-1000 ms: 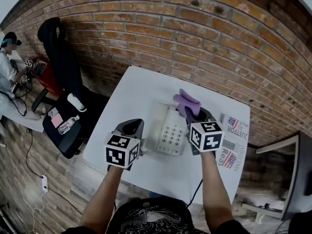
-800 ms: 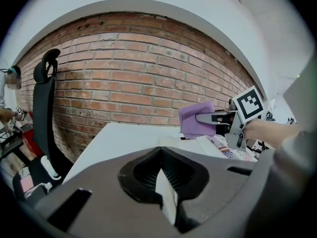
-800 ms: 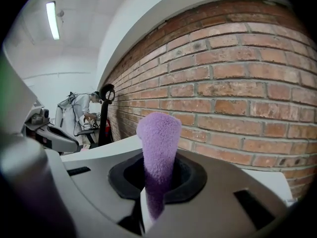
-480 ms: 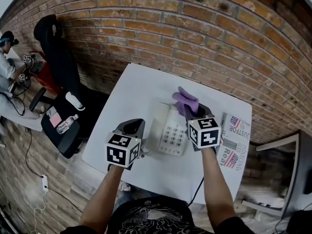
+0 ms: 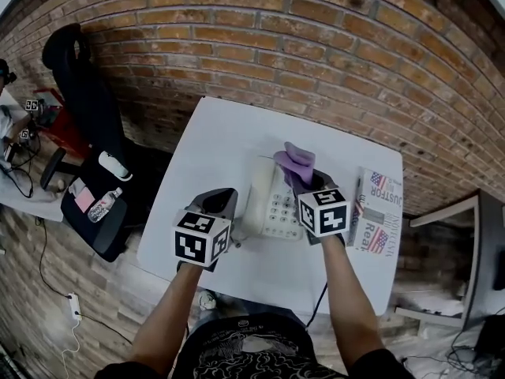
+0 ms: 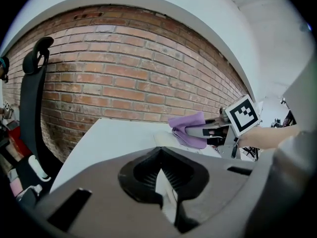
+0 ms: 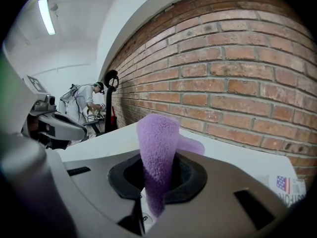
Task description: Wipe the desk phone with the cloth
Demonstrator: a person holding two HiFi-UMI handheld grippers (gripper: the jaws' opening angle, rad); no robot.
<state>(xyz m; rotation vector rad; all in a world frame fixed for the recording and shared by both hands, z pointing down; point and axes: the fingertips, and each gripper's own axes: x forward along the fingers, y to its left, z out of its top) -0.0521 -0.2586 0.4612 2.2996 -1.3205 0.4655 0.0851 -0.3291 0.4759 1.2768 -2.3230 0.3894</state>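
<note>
purple cloth (image 7: pixel 157 152) pinched upright, white phone (image 5: pixel 274 208)

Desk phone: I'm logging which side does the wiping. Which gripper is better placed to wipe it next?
Right. The right gripper is shut on the purple cloth, directly above the desk phone. The left gripper carries no cloth; it seems to pinch the phone's left edge, steadying it.
</note>
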